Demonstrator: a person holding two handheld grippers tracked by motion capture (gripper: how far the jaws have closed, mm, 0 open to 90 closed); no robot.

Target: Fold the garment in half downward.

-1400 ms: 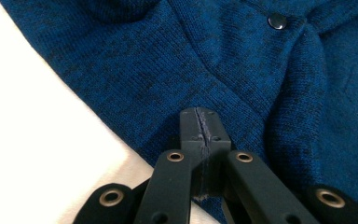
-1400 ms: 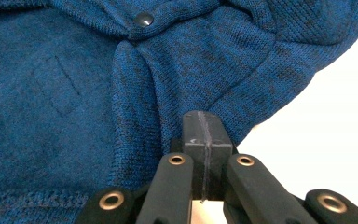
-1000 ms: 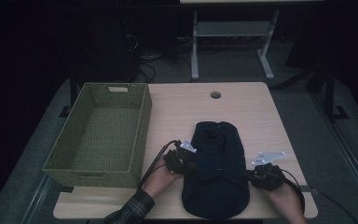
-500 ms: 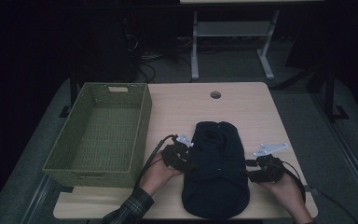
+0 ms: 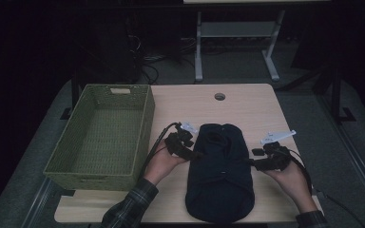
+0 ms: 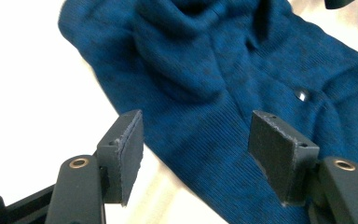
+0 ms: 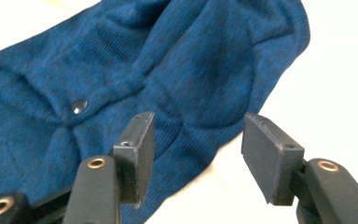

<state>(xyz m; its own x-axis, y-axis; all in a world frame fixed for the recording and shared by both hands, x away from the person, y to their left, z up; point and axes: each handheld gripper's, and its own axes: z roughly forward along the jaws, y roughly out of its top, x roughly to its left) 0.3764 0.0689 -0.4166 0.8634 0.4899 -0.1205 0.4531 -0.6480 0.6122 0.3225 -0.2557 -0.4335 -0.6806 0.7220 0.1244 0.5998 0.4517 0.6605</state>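
We see a dark blue knitted garment [image 5: 221,175] lying folded on the near half of the wooden table [image 5: 247,107], its long axis running from the near edge toward the table's middle. The left gripper [image 5: 193,153] sits at the garment's left edge and the right gripper [image 5: 253,162] at its right edge, each held in one of the person's hands. In the left gripper view, both jaws stand wide apart with nothing between them; one pad is over bare table, the other over the knit. In the right gripper view, the jaws are likewise spread and hold nothing, straddling the garment's edge. We note a small dark button [image 7: 79,106] on the fabric. A green woven basket [image 5: 145,121] stands at the table's left side, just beside the left hand [image 5: 160,163].
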